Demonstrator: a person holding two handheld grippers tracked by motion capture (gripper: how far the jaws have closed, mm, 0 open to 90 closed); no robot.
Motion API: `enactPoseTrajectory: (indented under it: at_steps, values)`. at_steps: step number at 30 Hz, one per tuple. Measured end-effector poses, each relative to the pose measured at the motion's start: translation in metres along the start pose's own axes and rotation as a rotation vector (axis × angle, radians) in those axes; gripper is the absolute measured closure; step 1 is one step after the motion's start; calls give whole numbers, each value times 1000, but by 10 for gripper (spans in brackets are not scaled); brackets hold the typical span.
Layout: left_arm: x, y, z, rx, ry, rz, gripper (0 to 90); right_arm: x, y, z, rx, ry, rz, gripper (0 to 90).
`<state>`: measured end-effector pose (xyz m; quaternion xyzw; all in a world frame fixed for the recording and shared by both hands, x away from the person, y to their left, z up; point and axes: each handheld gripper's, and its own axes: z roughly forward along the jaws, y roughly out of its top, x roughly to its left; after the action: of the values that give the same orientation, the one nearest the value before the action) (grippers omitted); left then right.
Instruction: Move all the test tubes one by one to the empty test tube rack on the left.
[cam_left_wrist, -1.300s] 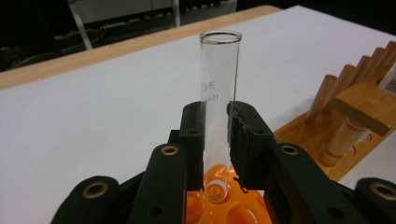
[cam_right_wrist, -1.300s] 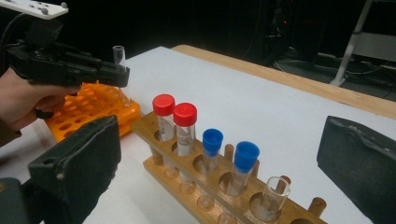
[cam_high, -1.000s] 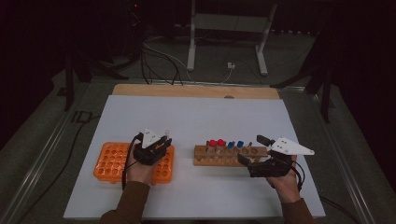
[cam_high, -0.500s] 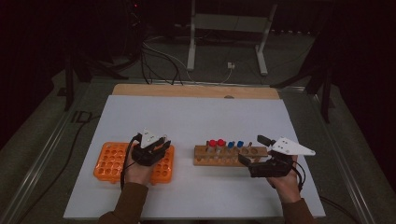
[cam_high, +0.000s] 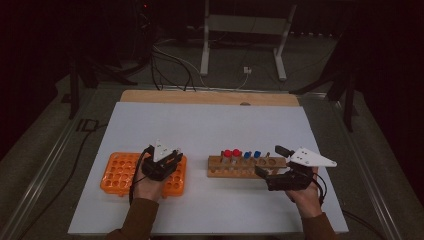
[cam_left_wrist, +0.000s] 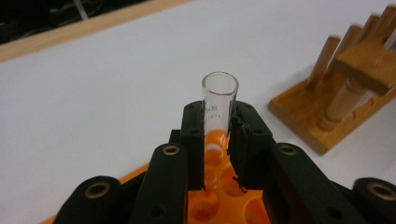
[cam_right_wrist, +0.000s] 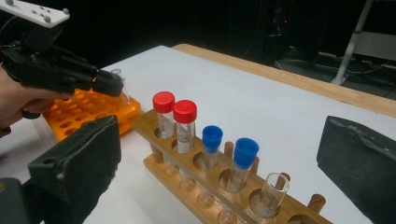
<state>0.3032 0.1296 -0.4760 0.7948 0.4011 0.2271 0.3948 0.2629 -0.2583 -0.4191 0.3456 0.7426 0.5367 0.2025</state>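
Jaws of the left gripper (cam_left_wrist: 217, 140) are clamped on a clear glass tube (cam_left_wrist: 218, 100), which they have just been closing on; the tube stands upright between the pads, its lower end over the holes of the orange rack (cam_high: 120, 172). Jaws of the right gripper (cam_right_wrist: 219, 158) stand wide apart with nothing between them, facing the wooden rack (cam_right_wrist: 161, 170) from its near side. Room to move: the orange rack sits near the left front of the white mat (cam_high: 210, 125), with bare mat behind it and a clear strip between it and the wooden rack; the wooden rack lies right of centre, and the mat beyond both racks is open up to the wooden table edge (cam_high: 210, 96). The right gripper (cam_high: 277, 177) is just at the right end of the wooden rack, near the mat's front edge. Tube held: uncapped, transparent, round open mouth, small printed marks just under the rim, no liquid visible. Count: two racks, one orange plastic, one wooden. In the wooden rack, five tubes: two with red caps (cam_right_wrist: 173, 107), two with blue caps (cam_right_wrist: 229, 142), one uncapped (cam_right_wrist: 273, 191). One more uncapped tube in the left gripper. Two grippers, each in one hand.
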Motion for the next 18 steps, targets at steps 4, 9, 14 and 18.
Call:
enactPoseTrajectory:
  at_steps: [4,9,14,18]
  values:
    - [2,-1,1,-6,-6,-28,771,-1,0,0,-2,-3,0,2]
    - [5,-3,-4,-50,-21,-75,660,-6,0,-4,-8,-20,12,2]
    - [6,-3,-18,-130,-41,-109,518,-11,-1,-5,-3,-39,24,2]
    - [9,-4,-26,-183,-97,-167,357,-17,-4,-1,23,-56,38,30]
